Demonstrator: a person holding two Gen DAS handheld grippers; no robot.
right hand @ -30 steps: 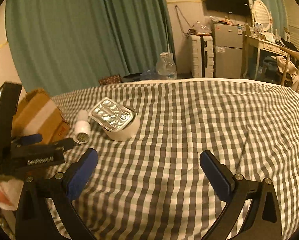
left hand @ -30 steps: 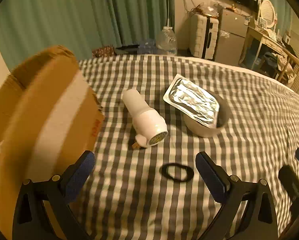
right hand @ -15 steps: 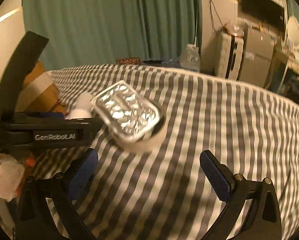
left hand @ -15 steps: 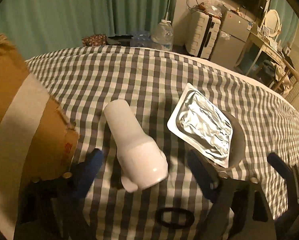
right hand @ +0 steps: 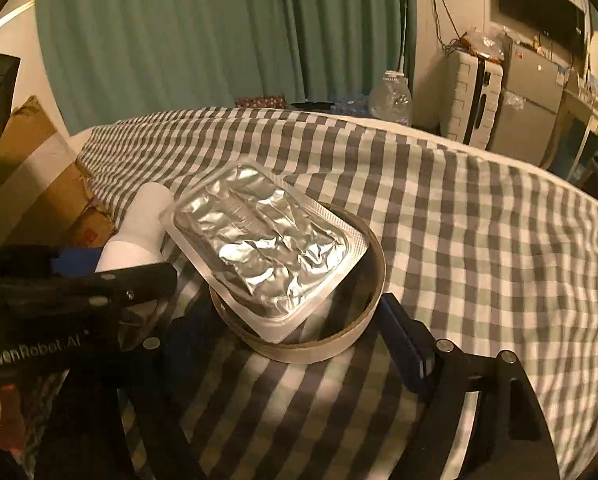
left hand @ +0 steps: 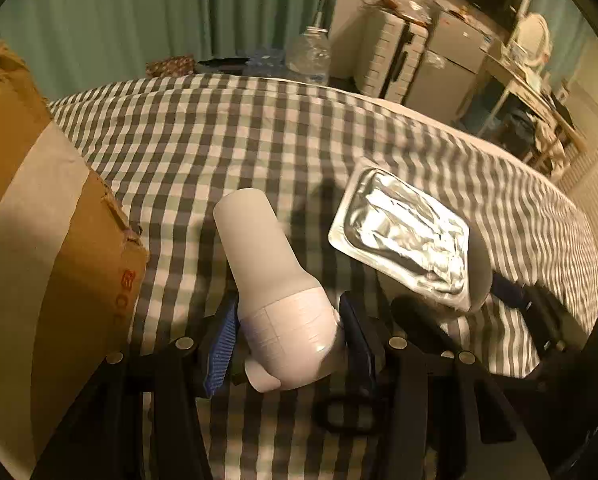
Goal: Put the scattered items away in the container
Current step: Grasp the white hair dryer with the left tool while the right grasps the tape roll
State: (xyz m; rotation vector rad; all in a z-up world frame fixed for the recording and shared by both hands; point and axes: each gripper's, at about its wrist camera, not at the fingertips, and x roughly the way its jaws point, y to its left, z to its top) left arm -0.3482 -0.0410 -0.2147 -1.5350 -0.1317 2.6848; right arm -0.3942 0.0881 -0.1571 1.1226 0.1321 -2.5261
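Left gripper (left hand: 287,332) closing around white bottle (left hand: 275,280) on bed; smooth taper may squirt free. Right gripper (right hand: 295,332) closing, straddles tape roll (right hand: 331,320); foil pack (right hand: 267,248) could slide off.

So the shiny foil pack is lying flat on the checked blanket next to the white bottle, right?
Not quite. The foil pack rests tilted on top of the tape roll, not flat on the checked blanket; the right wrist view shows it. It is next to the white bottle.

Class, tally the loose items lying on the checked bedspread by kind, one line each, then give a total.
White bottle: 1
Foil blister pack: 1
Tape roll: 1
Black ring: 1
Total: 4
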